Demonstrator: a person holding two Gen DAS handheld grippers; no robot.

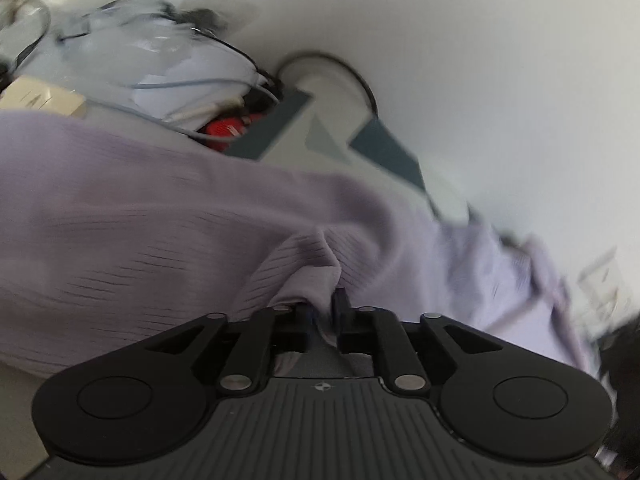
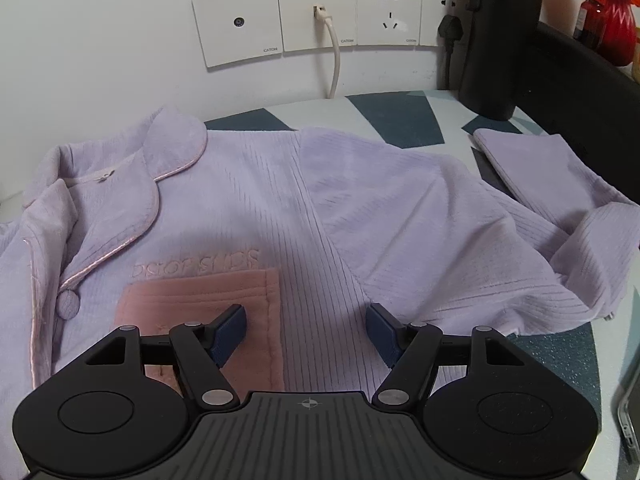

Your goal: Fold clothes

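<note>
A lilac ribbed pyjama top (image 2: 280, 208) with a pink chest pocket (image 2: 200, 292) and pink-piped collar lies spread on the patterned table (image 2: 392, 120). Its sleeve (image 2: 580, 232) runs out to the right and doubles back. My right gripper (image 2: 306, 330) is open, hovering just above the top beside the pocket, holding nothing. In the blurred left wrist view my left gripper (image 1: 324, 312) is shut on a bunched fold of the same lilac fabric (image 1: 160, 216), lifted off the table.
A tall black flask (image 2: 500, 36) stands at the table's back right next to a dark monitor edge (image 2: 580, 80). Wall sockets with a plugged cable (image 2: 332, 52) are behind. Papers, cables and a red item (image 1: 224, 126) clutter the left wrist view.
</note>
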